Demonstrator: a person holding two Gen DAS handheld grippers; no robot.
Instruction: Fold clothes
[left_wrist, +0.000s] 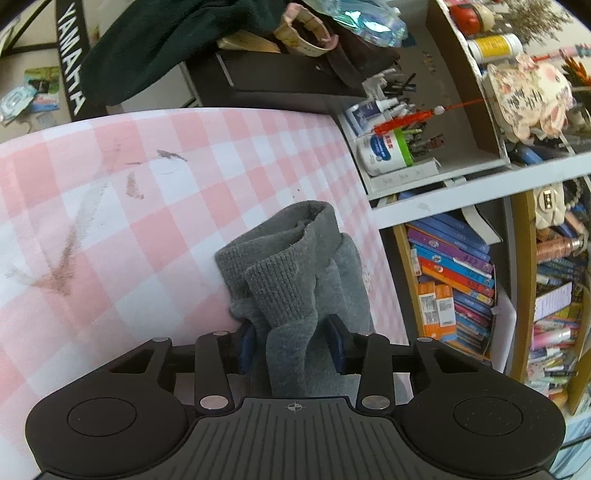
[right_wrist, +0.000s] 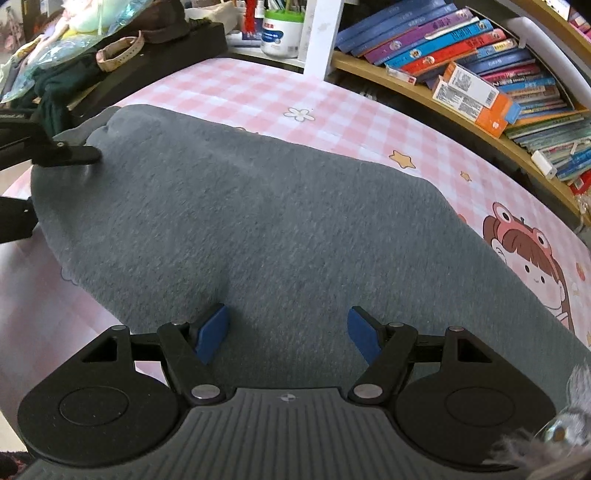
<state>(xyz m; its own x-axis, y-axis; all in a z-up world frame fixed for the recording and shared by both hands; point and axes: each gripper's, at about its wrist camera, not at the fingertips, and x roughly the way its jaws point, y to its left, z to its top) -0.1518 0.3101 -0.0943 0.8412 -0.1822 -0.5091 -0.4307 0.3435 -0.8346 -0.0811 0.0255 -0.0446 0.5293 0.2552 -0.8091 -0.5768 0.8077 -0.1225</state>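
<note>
A grey knit garment lies spread on the pink checked tablecloth. In the left wrist view my left gripper is shut on a bunched ribbed cuff of the grey garment, which stands up between the blue pads. In the right wrist view my right gripper is open, its blue pads resting on or just above the grey cloth near its front part. The left gripper's black finger shows at the garment's far left end.
A bookshelf with many books stands along the table's right side. A dark box with a dark green cloth and clutter sits at the table's far edge. White jar on a shelf. The cloth has brown stains.
</note>
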